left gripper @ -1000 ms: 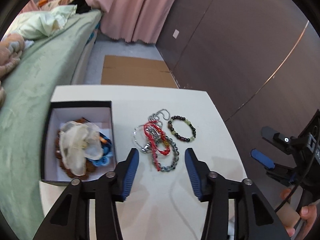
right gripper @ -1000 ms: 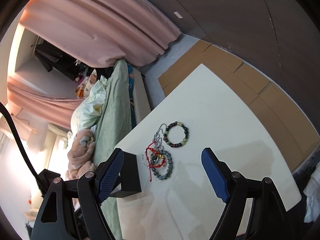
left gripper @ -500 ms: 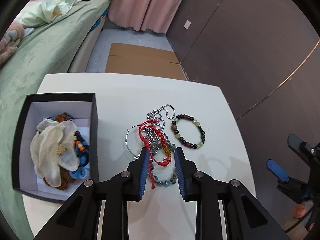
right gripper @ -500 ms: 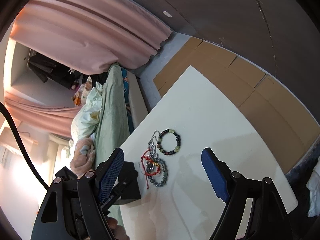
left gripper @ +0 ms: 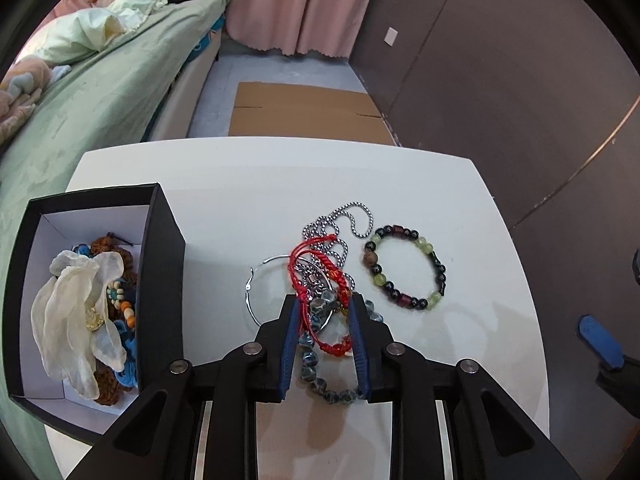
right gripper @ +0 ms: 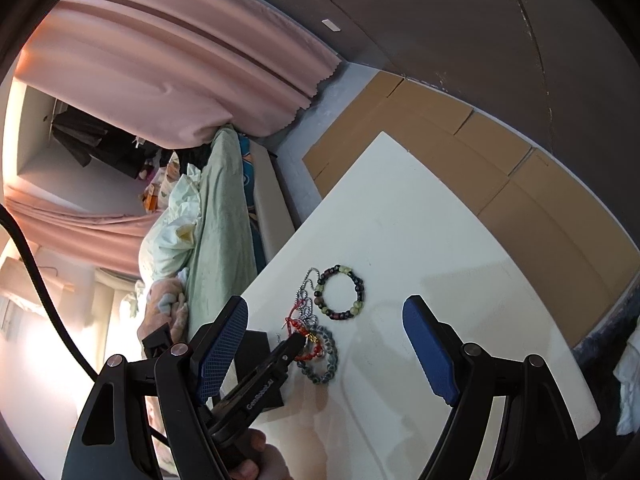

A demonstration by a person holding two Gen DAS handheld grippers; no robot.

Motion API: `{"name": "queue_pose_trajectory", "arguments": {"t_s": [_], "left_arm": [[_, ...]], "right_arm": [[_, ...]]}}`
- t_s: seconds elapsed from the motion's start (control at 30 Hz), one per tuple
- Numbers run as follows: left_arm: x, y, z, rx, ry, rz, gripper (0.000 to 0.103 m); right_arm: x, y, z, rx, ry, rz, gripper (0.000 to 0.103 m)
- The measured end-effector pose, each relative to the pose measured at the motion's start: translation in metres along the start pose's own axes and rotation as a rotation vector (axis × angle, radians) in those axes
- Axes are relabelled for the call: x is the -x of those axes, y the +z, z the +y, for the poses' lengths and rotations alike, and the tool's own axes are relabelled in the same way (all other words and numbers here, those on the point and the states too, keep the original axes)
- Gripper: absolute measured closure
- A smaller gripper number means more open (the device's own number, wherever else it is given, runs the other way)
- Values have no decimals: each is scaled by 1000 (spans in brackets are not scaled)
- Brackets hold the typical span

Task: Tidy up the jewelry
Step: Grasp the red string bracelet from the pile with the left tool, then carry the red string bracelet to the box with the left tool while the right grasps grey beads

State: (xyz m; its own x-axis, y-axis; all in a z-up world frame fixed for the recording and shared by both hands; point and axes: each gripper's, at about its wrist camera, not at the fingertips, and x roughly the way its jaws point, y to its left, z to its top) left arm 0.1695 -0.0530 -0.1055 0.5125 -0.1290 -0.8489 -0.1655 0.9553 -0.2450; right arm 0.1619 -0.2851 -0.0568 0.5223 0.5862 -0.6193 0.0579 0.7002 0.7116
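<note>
brown wall panels point(left gripper: 500, 80) close off the far and right sides of the room, with a pink curtain point(left gripper: 296, 4) hanging beside them down to a grey floor point(left gripper: 288, 72). a bed point(left gripper: 92, 96) under a green cover runs along the left, bedding bunched at its far end. flattened cardboard point(left gripper: 308, 110) lies on the floor beyond the bench.

white and matt, the bench point(left gripper: 248, 192) has rounded corners. a black box point(left gripper: 160, 264) with a white interior stands on its left part, open at the top, holding a pale shell-like flower piece point(left gripper: 76, 320) and assorted beads.

right of the box lies the jewelry pile point(left gripper: 324, 280): a silver ball chain point(left gripper: 352, 220), a thin wire hoop point(left gripper: 256, 292), a red cord bracelet point(left gripper: 312, 256) and a grey bead bracelet point(left gripper: 320, 380), all tangled. a dark-and-green bead bracelet point(left gripper: 404, 268) lies just beside the pile, on its own.

left hand-held gripper point(left gripper: 324, 344): lowered over the pile, jaws closing, with the red cord and grey beads between the blue pads point(left gripper: 290, 344); whether the pads press on them cannot be told.

right hand-held gripper point(right gripper: 324, 348): released, jaws wide apart with nothing between them, held above the bench near the pile.
</note>
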Motion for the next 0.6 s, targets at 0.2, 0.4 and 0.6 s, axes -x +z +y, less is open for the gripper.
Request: {"name": "queue_pose_trajectory", "arguments": {"t_s": [0.2,0.4,0.6], "left_arm": [[5,2,11,48,-24,-9,100],[21,4,11,42,-71,-37,101],[45,6,9,34,-129,-76,101]], "right_arm": [[-2,0,4,16,-7,8,22],[-4,-3,2,10,-12,10,22],[-10,-8,3,18,-17,27,22]]}}
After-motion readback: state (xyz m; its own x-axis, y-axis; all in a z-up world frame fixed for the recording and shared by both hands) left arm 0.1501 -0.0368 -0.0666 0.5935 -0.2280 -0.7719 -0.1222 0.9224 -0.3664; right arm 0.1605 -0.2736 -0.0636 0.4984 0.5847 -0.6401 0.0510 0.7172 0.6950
